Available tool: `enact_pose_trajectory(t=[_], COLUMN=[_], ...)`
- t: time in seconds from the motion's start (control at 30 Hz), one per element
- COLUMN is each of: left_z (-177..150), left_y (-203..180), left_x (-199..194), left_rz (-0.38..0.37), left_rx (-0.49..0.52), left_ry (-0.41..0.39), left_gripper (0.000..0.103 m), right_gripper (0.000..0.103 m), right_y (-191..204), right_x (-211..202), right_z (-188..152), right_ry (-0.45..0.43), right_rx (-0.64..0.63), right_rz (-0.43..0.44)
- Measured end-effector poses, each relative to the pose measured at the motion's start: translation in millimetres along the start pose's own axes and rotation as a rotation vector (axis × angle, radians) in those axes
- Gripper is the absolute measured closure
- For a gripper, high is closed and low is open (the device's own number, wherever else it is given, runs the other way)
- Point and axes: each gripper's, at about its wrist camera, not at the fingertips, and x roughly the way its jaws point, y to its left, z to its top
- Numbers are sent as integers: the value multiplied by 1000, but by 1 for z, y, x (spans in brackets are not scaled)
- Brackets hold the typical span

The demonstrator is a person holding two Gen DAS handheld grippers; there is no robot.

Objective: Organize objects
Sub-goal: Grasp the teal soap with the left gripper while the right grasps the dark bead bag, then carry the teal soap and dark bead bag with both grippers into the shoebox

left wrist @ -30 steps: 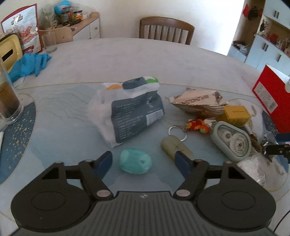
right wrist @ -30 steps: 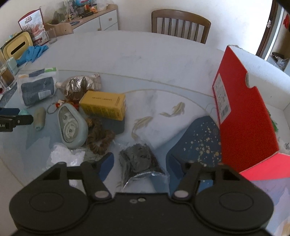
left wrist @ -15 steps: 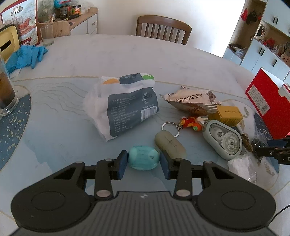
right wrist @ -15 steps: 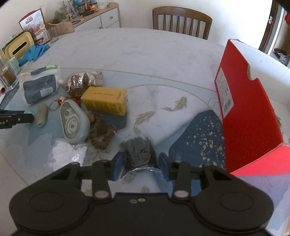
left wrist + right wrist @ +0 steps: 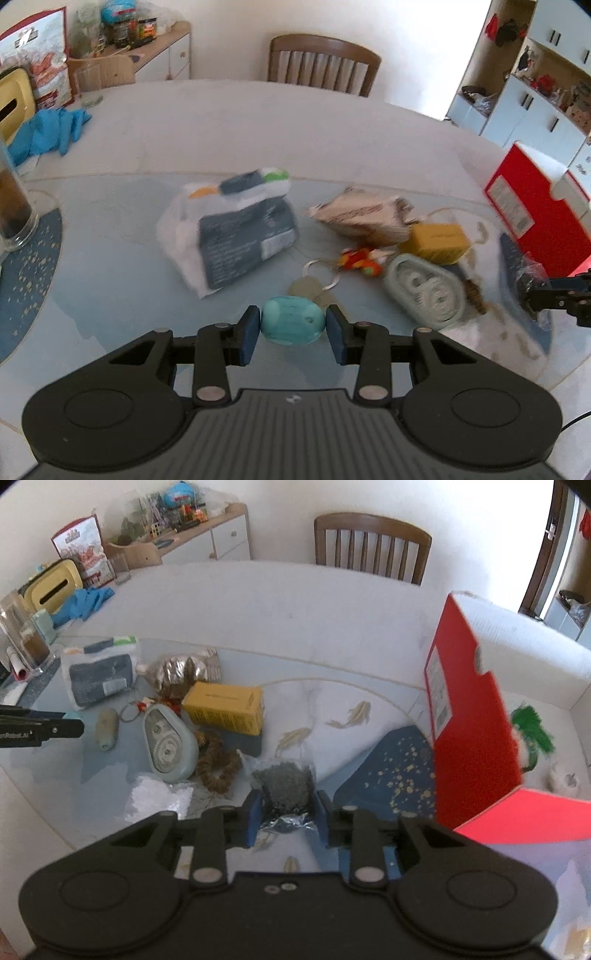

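My left gripper (image 5: 293, 332) is shut on a teal oval soap-like object (image 5: 292, 325) and holds it just above the glass tabletop. My right gripper (image 5: 287, 818) is shut on a clear bag of dark granules (image 5: 284, 790), lifted slightly off the table. The right gripper with its bag also shows at the right edge of the left wrist view (image 5: 543, 295). The left gripper's tip shows at the left edge of the right wrist view (image 5: 70, 727). An open red box (image 5: 472, 720) stands to the right.
On the table lie a grey-white pouch (image 5: 236, 236), a foil snack bag (image 5: 365, 218), a yellow box (image 5: 225, 707), a keyring toy (image 5: 358, 262), a beige oval (image 5: 107, 729), a pale green tape dispenser (image 5: 168, 744), a brown scrunchie (image 5: 218, 768) and a white bag (image 5: 159, 801). A chair (image 5: 321, 62) stands behind.
Both grippers closed from open onto their objects: the left on the teal oval, the right on the granule bag. Both have since lifted slightly.
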Motion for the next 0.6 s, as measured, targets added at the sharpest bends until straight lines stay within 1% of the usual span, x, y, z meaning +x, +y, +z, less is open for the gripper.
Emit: enact_pose_trajectory(t=[0.13,0.27,0.6], left_z=[12,28,68], left_y=[-21,-45,-132], left_x=[-9,-18,-29], left_rz=[-25,-57,-129], left_rx=[39,61,170], left_ry=[-14,-48,-111], left_gripper=[65,65,65], right_gripper=[74,74,74], right_y=[-6,-17,-66], right_x=[-17,-37,-81], right_z=[5,12,24], right_ry=[-23,-56,-147], right_rx=[-3,9,41], right_rz=[4,4,-14])
